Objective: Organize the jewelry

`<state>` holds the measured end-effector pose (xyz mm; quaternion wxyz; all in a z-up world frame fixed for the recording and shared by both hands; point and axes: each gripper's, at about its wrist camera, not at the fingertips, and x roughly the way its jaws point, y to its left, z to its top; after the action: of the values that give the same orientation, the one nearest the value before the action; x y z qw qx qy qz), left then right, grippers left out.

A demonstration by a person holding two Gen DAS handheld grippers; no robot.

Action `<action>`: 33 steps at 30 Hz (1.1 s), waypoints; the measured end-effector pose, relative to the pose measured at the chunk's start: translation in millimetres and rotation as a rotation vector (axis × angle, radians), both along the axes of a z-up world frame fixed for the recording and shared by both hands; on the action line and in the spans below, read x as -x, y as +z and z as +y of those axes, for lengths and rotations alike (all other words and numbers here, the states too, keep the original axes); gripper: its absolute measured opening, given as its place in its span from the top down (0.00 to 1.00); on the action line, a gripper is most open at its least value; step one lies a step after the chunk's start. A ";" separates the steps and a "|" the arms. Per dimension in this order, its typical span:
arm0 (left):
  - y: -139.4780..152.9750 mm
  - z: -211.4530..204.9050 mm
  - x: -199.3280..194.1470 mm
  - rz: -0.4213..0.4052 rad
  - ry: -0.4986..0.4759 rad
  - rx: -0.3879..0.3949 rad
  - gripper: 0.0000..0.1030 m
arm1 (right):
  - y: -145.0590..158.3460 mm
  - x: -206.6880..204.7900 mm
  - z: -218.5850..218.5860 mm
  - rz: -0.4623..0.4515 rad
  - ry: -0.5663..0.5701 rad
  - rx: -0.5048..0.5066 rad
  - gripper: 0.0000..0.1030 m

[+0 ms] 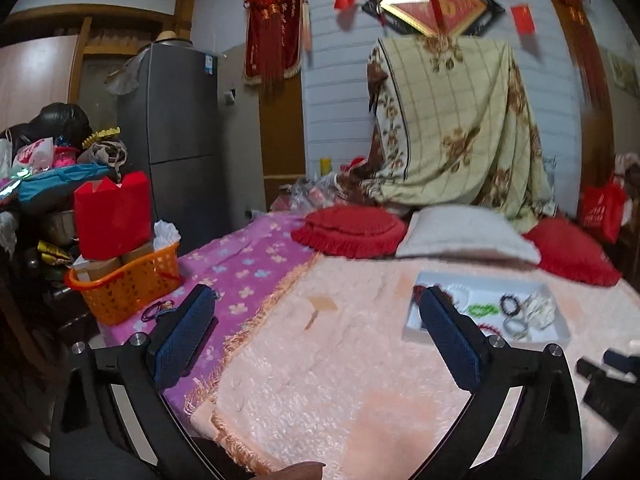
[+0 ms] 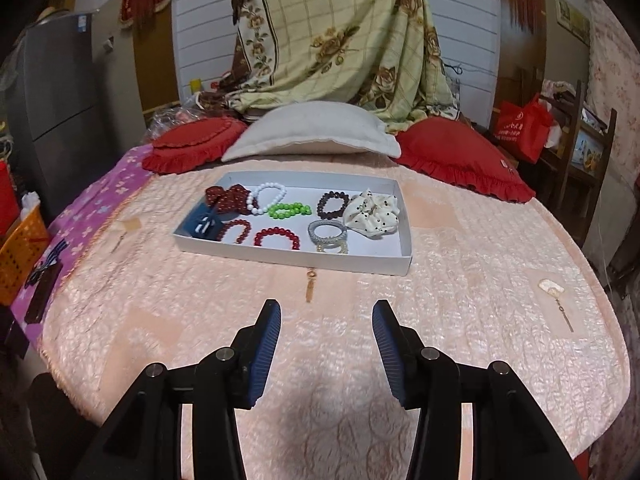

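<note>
A white tray lies on the pink bedspread. It holds several bead bracelets, among them white, green and red, a dotted white scrunchie, a dark red dotted scrunchie and a small blue box. A gold earring lies just in front of the tray, another at the right. My right gripper is open and empty, short of the tray. My left gripper is open and empty, left of the tray.
A white pillow and two red cushions lie behind the tray. An orange basket and a red box stand left of the bed. A grey fridge is beyond. A draped floral blanket hangs behind.
</note>
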<state>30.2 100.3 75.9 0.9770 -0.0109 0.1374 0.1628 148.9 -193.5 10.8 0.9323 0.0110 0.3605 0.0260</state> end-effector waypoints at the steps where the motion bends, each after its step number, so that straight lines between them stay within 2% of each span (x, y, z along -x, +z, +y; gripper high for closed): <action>1: 3.3 -1.0 5.2 -0.018 -0.005 -0.001 0.00 | 2.3 5.6 0.3 -0.009 0.003 -0.007 0.52; 4: 10.7 -7.8 20.5 -0.059 -0.020 -0.031 0.00 | 9.6 21.2 0.8 -0.042 0.008 -0.012 0.44; 7: 16.4 -14.8 31.9 -0.062 -0.037 -0.049 0.00 | 18.1 38.7 2.5 -0.087 0.012 0.004 0.41; 11: 18.0 -19.8 38.8 -0.028 -0.071 -0.032 0.00 | 26.3 55.7 3.7 -0.134 0.009 0.019 0.36; 15: 11.0 -32.0 35.2 0.041 -0.108 -0.043 0.00 | 30.7 65.9 6.1 -0.164 0.004 0.037 0.32; 24: -11.1 -51.1 24.4 0.169 -0.164 -0.049 0.00 | 27.8 67.1 8.9 -0.155 0.000 0.047 0.32; 33: -27.1 -47.8 16.1 0.253 -0.182 -0.006 0.00 | 16.1 62.8 12.4 -0.111 -0.002 0.061 0.31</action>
<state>14.1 52.5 48.8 0.9627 0.0252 0.2592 0.0738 86.1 -181.1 26.9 0.9507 -0.0184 0.3091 0.0146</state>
